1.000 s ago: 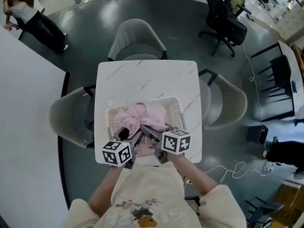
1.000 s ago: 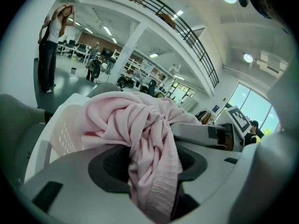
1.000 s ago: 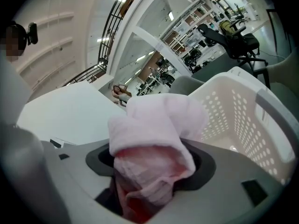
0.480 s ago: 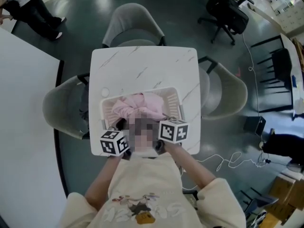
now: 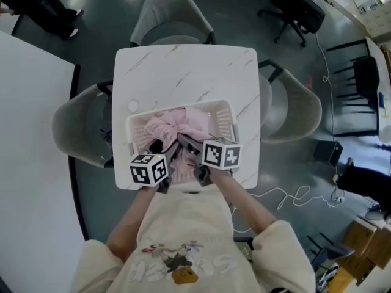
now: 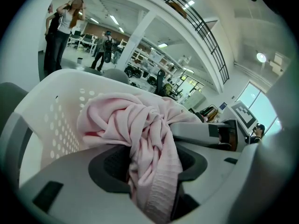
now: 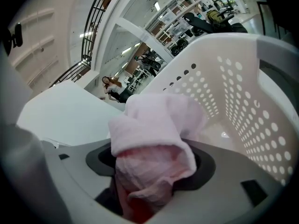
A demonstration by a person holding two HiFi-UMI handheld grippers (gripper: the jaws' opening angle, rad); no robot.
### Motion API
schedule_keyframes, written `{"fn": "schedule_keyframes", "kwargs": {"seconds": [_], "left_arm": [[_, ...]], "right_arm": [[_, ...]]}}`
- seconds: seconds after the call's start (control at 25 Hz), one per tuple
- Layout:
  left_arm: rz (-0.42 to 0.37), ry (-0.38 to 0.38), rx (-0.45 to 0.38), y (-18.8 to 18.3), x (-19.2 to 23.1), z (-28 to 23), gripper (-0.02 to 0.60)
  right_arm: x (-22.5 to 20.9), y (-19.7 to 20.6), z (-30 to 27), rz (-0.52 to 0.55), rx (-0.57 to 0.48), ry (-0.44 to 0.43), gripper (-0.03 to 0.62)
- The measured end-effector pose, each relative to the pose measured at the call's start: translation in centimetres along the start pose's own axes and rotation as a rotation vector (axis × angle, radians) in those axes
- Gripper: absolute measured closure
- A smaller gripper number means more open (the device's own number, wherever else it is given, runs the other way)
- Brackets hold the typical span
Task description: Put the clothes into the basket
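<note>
Left tool (image 5: 160, 155) and right tool (image 5: 190, 147) still clamp the pink garment (image 5: 178, 124) inside the basket (image 5: 226, 119).

Bright, even light from ceiling lamps (image 6: 260, 57); fisheye bending, dark corners, blurred foreground in 2 gripper views.

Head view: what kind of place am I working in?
Likely a big open-plan office or lab: a black swivel chair on the dark floor, a white table with grey armchairs round it, and, in the left gripper view, a mezzanine railing over rows of desks.
</note>
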State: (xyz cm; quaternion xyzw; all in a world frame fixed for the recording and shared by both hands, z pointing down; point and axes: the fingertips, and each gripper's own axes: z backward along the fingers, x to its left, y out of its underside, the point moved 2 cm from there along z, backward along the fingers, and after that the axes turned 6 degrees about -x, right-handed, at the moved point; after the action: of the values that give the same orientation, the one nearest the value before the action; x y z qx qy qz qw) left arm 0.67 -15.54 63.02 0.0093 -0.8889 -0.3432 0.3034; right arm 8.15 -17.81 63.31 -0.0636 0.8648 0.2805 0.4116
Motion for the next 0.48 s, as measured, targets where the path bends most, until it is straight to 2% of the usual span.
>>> {"fn": "schedule_keyframes", "kwargs": {"seconds": [0.48], "left_arm": [[0.015,-0.038,0.043,1.3,1.4,-1.7,0.337]], "right_arm": [[-2.1,0.8,-1.4,-0.017,0.069,0.061,0.278]]}}
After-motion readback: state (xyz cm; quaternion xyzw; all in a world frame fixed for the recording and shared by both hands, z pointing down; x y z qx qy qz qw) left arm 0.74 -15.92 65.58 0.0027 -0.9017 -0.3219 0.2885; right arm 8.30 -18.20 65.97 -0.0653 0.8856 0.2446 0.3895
